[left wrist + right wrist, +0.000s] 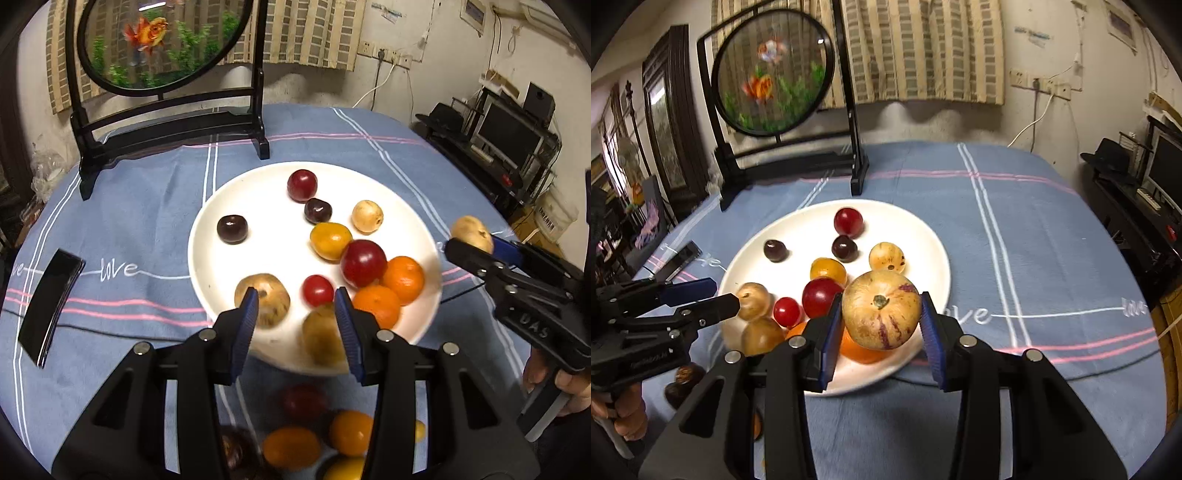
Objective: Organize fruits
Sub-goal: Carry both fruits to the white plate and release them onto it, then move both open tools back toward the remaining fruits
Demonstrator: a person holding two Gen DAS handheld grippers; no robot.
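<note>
Fruits (291, 446), yellow-orange and red, lie loose and blurred on the blue tablecloth (129, 206) at the near edge, under the left gripper (297, 306). Its blue pads stand apart with nothing pinched between them, poised over the near rim of a white plate (207, 221). To the right, the right gripper (881, 317), in a person's hand (569, 387), is clamped on a pale pepino melon (881, 310) with purple streaks, stem end facing the camera, above the plate's near right edge. On the plate sit two tan fruits (263, 304), a cherry tomato (317, 290), two oranges (404, 278), a red plum (363, 263) and dark cherries (232, 229). A black phone (48, 306) lies to the left. Beyond, a round goldfish screen (159, 40) stands on its black frame.
</note>
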